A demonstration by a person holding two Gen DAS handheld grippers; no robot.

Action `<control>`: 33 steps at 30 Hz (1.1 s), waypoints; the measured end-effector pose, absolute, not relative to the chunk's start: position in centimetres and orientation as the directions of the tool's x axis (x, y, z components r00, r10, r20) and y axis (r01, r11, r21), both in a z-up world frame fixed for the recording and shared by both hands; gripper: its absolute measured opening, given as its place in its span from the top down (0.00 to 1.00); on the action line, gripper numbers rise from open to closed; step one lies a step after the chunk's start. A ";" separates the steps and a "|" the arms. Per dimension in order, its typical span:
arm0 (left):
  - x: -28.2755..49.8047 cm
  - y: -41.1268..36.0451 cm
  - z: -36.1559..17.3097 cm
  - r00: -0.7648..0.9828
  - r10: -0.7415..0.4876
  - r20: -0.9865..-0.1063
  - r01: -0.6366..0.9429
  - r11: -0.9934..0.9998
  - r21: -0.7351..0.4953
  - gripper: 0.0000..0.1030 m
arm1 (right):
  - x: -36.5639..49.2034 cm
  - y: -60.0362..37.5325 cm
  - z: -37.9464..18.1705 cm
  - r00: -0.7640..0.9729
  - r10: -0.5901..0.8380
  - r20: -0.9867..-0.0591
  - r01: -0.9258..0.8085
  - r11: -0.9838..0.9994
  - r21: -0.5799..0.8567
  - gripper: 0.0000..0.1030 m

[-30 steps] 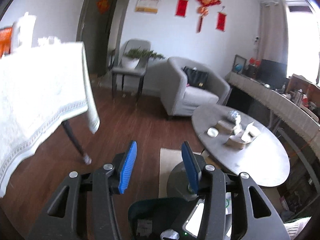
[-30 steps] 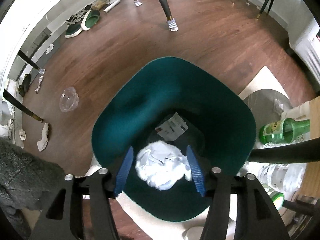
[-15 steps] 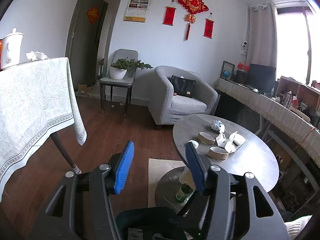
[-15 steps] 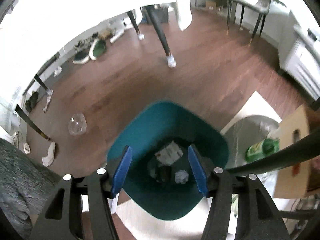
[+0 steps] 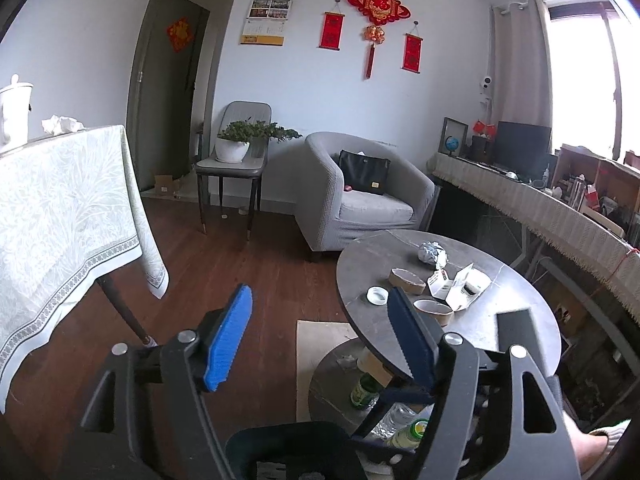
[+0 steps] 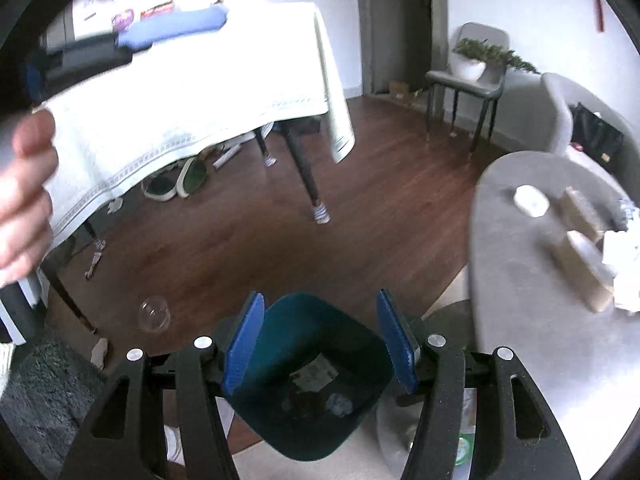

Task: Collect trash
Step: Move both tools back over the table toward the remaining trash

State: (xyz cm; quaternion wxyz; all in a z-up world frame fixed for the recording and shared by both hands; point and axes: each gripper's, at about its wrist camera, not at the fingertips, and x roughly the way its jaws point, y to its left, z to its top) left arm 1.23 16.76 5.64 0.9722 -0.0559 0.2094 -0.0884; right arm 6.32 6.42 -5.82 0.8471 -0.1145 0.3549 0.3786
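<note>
The right gripper [image 6: 320, 336] was spread wide with nothing in it, above the green bin [image 6: 308, 380] on the floor. Crumpled paper [image 6: 339, 405] and other scraps lay at the bottom of the bin. The left gripper [image 5: 320, 332] was wide apart and held nothing too. Farther off, a foil ball [image 5: 432, 253] and small boxes [image 5: 460, 286] sat on the round table [image 5: 520, 332]. A clear plastic lid [image 6: 154, 314] lay on the wood floor [image 6: 260, 248].
</note>
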 end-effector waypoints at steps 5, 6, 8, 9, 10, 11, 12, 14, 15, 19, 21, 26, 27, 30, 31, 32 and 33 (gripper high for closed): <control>2.0 15.8 5.5 0.893 -0.210 -0.398 0.165 0.976 -0.145 0.20 | 7.2 3.4 -3.9 0.535 0.548 -0.643 -0.679 0.732 0.059 0.42; 2.2 15.6 5.5 0.891 -0.214 -0.400 0.168 0.975 -0.147 0.20 | 7.5 2.7 -3.6 0.553 0.542 -0.633 -0.667 0.744 0.054 0.42; 2.6 15.0 5.4 0.886 -0.222 -0.406 0.177 0.973 -0.146 0.19 | 8.0 1.4 -3.0 0.590 0.524 -0.614 -0.637 0.769 0.044 0.42; 2.8 14.6 5.3 0.892 -0.211 -0.400 0.171 0.976 -0.132 0.17 | 8.3 0.7 -2.8 0.610 0.513 -0.604 -0.620 0.784 0.039 0.42; 2.9 14.2 5.3 0.894 -0.204 -0.399 0.170 0.978 -0.121 0.13 | 8.7 -0.2 -2.5 0.630 0.501 -0.594 -0.601 0.799 0.037 0.41; 3.1 13.7 5.1 0.892 -0.199 -0.406 0.172 0.980 -0.104 0.12 | 9.2 -1.3 -2.2 0.651 0.488 -0.582 -0.576 0.816 0.041 0.40; 3.4 13.2 4.9 0.889 -0.195 -0.414 0.172 0.981 -0.092 0.12 | 9.7 -2.2 -2.0 0.664 0.480 -0.573 -0.556 0.830 0.050 0.39; 4.0 12.4 4.4 0.883 -0.185 -0.431 0.167 0.983 -0.080 0.11 | 10.3 -3.8 -1.6 0.683 0.464 -0.564 -0.525 0.849 0.063 0.39; 4.3 12.1 4.2 0.882 -0.182 -0.435 0.166 0.983 -0.076 0.11 | 10.7 -4.6 -1.5 0.691 0.456 -0.560 -0.511 0.857 0.067 0.38; 5.8 10.7 3.4 0.861 -0.170 -0.480 0.169 0.985 -0.047 0.08 | 12.1 -7.7 -1.2 0.722 0.424 -0.548 -0.457 0.886 0.083 0.33; 6.5 10.0 3.1 0.847 -0.177 -0.500 0.179 0.983 -0.045 0.08 | 12.8 -9.0 -1.1 0.730 0.412 -0.545 -0.437 0.895 0.091 0.33; 7.8 9.5 2.8 0.825 -0.240 -0.512 0.217 0.971 -0.105 0.04 | 13.8 -11.3 -0.8 0.755 0.390 -0.528 -0.396 0.912 0.109 0.33; 7.9 9.3 2.7 0.823 -0.243 -0.514 0.218 0.970 -0.109 0.04 | 13.9 -11.6 -0.8 0.758 0.388 -0.525 -0.391 0.914 0.111 0.33; 8.4 8.5 2.2 0.828 -0.240 -0.508 0.216 0.971 -0.106 0.04 | 14.5 -12.5 -0.8 0.759 0.383 -0.526 -0.380 0.917 0.119 0.32; 8.7 8.2 2.0 0.820 -0.265 -0.508 0.236 0.964 -0.123 0.04 | 14.9 -12.8 -0.9 0.758 0.379 -0.530 -0.376 0.919 0.119 0.32; 9.0 7.9 1.9 0.813 -0.283 -0.510 0.249 0.959 -0.136 0.04 | 15.4 -13.3 -1.2 0.757 0.369 -0.540 -0.368 0.923 0.115 0.32; 9.1 7.6 1.7 0.810 -0.291 -0.509 0.254 0.957 -0.142 0.04 | 15.6 -13.5 -1.2 0.756 0.365 -0.543 -0.364 0.924 0.114 0.32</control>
